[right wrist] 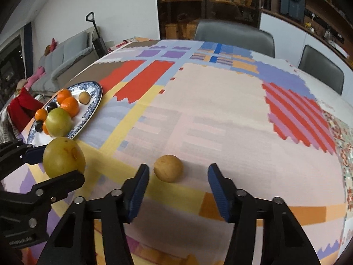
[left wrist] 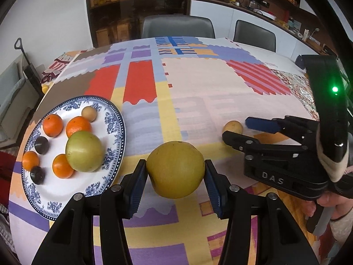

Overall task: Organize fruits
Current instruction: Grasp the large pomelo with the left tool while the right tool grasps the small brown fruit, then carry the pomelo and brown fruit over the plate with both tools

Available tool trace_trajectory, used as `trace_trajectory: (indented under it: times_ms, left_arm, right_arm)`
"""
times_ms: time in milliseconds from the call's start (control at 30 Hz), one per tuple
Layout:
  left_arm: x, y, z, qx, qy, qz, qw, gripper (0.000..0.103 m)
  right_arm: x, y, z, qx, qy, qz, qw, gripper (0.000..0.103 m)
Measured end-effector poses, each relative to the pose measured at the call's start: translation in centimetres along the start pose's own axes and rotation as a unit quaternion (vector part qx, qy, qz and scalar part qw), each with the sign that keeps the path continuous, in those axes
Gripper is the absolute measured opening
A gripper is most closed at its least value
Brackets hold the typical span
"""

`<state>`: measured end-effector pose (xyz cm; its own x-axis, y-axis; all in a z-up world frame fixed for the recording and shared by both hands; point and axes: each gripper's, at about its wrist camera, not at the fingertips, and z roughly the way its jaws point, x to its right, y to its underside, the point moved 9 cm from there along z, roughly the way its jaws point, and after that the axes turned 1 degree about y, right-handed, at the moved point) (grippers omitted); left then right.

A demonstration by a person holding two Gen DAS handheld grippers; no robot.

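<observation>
My left gripper (left wrist: 175, 170) is shut on a large yellow-green fruit (left wrist: 175, 169), held just right of the blue-and-white plate (left wrist: 114, 123). The plate holds several oranges (left wrist: 53, 125), two dark plums (left wrist: 41, 145), a small tan fruit (left wrist: 89, 114) and a big green fruit (left wrist: 85, 151). My right gripper (right wrist: 178, 190) is open, its pads on either side of a small tan fruit (right wrist: 168, 168) lying on the tablecloth, not touching it. The right wrist view also shows the held fruit (right wrist: 64, 157) and the plate (right wrist: 97, 95) at the left.
The table wears a colourful patchwork cloth (right wrist: 220, 110). Two grey chairs (left wrist: 177, 25) stand at the far side. A sofa (right wrist: 66, 59) stands left of the table. Shelves and cabinets line the back wall.
</observation>
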<state>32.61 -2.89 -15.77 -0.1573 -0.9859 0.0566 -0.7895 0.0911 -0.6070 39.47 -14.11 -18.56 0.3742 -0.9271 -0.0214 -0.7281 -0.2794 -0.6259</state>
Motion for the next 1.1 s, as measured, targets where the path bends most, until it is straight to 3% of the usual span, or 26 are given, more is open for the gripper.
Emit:
trace_trajectory:
  times_ms: [267,700,1100]
  left_arm:
    - [-0.5,0.1,0.2,0.001,0.002,-0.008,1.0,0.05]
    - [-0.7,0.3,-2.5,0.024,0.004,-0.009,0.9997,0.05]
    - [-2.8,2.2,-6.4,0.044,-0.004,-0.026,0.9987,0.05]
  right_arm:
    - [-0.6,0.1,0.9,-0.009,-0.015,0.005,1.0,0.031]
    - [-1.9,0.1,-3.2,0.023,-0.025,0.011,0.999,0.031]
    - [-5.4,0.1,-7.4,0.057,-0.042,-0.004,0.997,0.031]
